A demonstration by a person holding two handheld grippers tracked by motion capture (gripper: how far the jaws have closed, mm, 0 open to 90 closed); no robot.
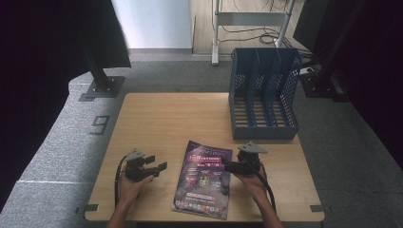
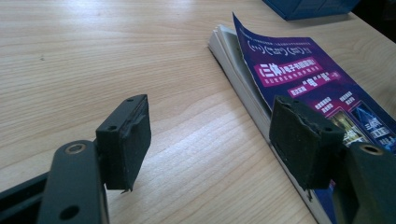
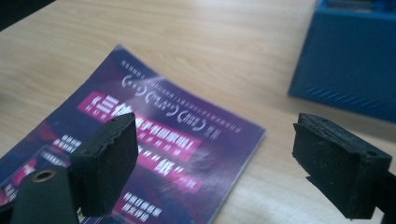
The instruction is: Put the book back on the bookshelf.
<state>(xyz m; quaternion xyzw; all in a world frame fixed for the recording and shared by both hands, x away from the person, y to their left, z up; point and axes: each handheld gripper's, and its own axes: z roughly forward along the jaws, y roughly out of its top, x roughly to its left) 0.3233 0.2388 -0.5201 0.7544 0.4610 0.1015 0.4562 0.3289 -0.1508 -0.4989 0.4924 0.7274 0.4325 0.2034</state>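
A magazine (image 1: 204, 179) with a purple cover lies flat near the table's front edge, between both hands. In the left gripper view the magazine (image 2: 299, 84) shows its page edges, and its cover corner curls upward. My left gripper (image 1: 157, 163) is open just left of it, jaws wide apart with nothing between them (image 2: 210, 144). My right gripper (image 1: 227, 166) is open at the magazine's right edge; in the right gripper view its jaws straddle the magazine's (image 3: 154, 135) far right corner (image 3: 219, 158) from above without touching it.
A blue mesh file holder (image 1: 263, 95) with several slots stands at the table's back right (image 3: 355, 60). The wooden table (image 1: 166, 118) is bare to the left and behind the magazine. Stands and cables sit on the floor beyond.
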